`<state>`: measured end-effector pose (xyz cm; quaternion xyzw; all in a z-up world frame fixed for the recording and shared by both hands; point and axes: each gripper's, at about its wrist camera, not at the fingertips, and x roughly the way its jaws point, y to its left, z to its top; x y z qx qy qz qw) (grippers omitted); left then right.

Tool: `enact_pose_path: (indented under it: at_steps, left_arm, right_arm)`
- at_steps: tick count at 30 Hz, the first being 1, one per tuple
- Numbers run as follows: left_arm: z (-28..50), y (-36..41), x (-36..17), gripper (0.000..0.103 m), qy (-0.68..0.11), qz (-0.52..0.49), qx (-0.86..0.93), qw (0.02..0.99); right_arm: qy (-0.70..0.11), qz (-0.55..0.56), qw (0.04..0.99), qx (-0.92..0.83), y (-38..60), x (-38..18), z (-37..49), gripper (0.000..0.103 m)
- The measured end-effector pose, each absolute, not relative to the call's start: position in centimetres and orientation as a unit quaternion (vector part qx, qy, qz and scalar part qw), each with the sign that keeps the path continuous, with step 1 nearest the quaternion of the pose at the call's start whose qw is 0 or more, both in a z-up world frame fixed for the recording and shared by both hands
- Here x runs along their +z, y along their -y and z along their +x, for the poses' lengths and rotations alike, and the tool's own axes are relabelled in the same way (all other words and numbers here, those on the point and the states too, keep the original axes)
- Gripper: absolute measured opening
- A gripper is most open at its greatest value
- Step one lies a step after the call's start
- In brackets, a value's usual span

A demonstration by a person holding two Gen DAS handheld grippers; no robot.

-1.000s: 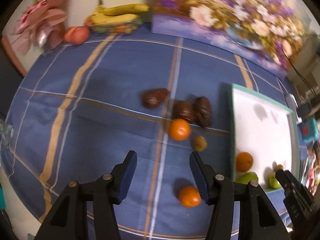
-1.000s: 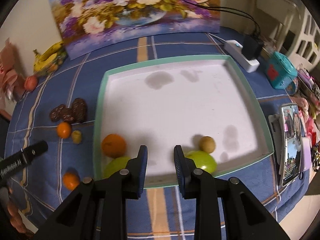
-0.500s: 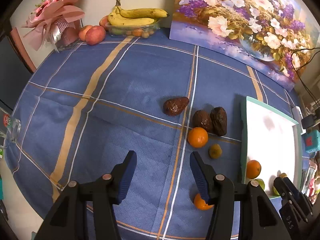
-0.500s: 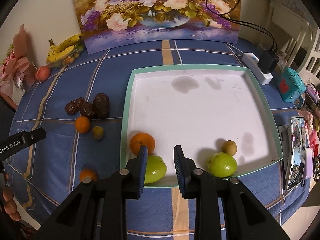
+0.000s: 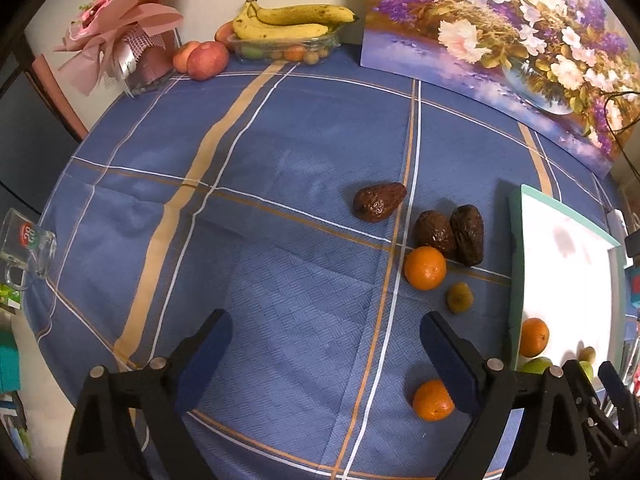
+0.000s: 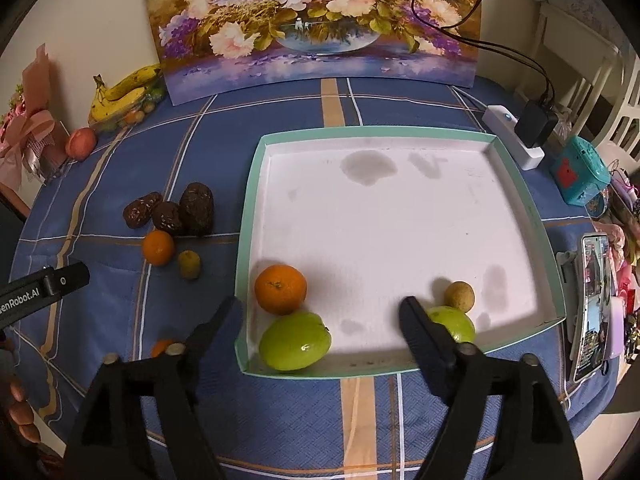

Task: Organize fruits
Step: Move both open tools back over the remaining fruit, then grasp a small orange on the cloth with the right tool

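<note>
A white tray with a teal rim (image 6: 516,184) (image 5: 516,264) holds an orange (image 6: 281,289), two green fruits (image 6: 295,341) (image 6: 454,322) and a small tan fruit (image 6: 460,296). On the blue cloth left of the tray lie three dark wrinkled fruits (image 5: 448,224) (image 6: 172,210), an orange (image 5: 425,268) (image 6: 158,247), a small brownish fruit (image 5: 459,297) (image 6: 189,264) and a second orange (image 5: 433,400) (image 6: 162,347). My left gripper (image 5: 326,354) is open and empty above the cloth. My right gripper (image 6: 320,326) is open and empty above the tray's near edge.
Bananas on a clear box of small fruits (image 5: 286,36), peaches (image 5: 202,60) and a pink bouquet (image 5: 120,36) line the back. A flower painting (image 6: 312,20) stands behind the tray. A power strip (image 6: 514,136), teal box (image 6: 580,172) and phone (image 6: 592,304) sit right. A glass mug (image 5: 26,252) sits left.
Both grippers have pulled back and up, so more of the table shows. My right gripper's jaws have opened wide. The fruits have not moved.
</note>
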<state>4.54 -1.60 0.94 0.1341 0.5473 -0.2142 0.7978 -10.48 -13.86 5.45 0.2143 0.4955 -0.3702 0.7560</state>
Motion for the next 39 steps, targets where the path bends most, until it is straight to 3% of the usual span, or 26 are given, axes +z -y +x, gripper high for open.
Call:
enact_pose_path:
  at_steps: [4,8,31,39]
  left_arm:
    - [4.4,1.7,0.7,0.103,-0.544,0.147,-0.208,0.799]
    - [4.4,1.8,0.7,0.103,-0.544,0.152,-0.208,0.799]
    - [4.2,2.0,0.8,0.103,-0.539,0.163,-0.215,0.798]
    - [4.7,1.5,1.2,0.103,-0.53,0.163,-0.213,0.804]
  right_arm:
    - [-0.496,0.209,0.756,-0.372,13.9,5.3,-10.5,0.085]
    - [-0.488,0.211,0.757,-0.38,14.1,5.5,-10.8,0.097]
    - [-0.44,0.183,0.802,-0.359,13.1,5.9,-10.1,0.097]
    - [-0.478,0.223,0.784,-0.327,12.7,4.3,-8.4,0.097]
